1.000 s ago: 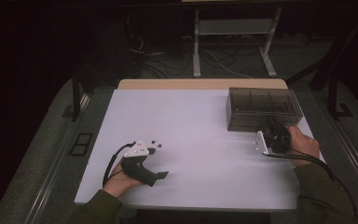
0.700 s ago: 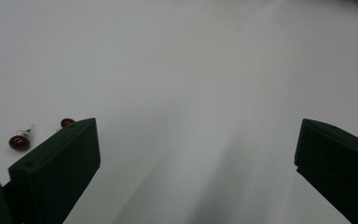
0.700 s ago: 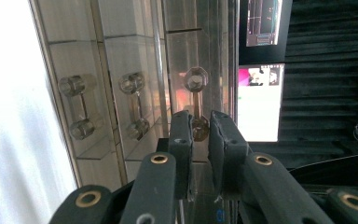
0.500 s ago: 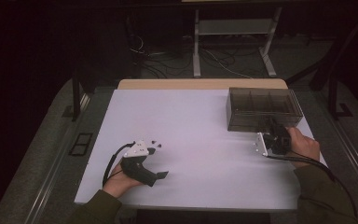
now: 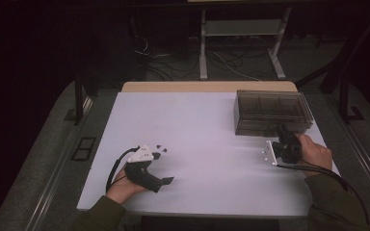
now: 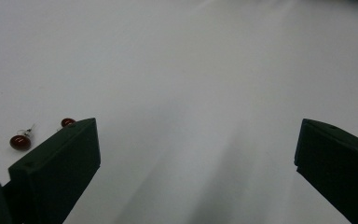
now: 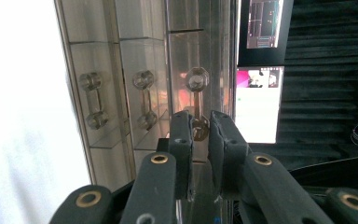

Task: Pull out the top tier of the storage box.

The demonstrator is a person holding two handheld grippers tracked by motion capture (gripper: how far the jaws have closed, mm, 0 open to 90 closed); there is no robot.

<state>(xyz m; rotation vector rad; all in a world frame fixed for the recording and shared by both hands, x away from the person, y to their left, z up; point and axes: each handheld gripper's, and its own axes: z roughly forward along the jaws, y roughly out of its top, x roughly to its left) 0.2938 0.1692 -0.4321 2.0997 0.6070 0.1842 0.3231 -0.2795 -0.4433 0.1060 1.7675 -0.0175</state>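
My left gripper (image 5: 165, 165) lies released on the white surface (image 5: 207, 134), with two red earrings (image 6: 20, 141) just beside its jaw. My right gripper (image 7: 199, 125) is clenched on the clear drawer handle (image 7: 196, 100) of the acrylic drawer box (image 5: 272, 111). Nothing has shifted in the last second, so I judge the grasp settled and the drawer ready to pull. The box sits near the surface's right edge and far corner. There is bare room towards me for the drawer to slide.
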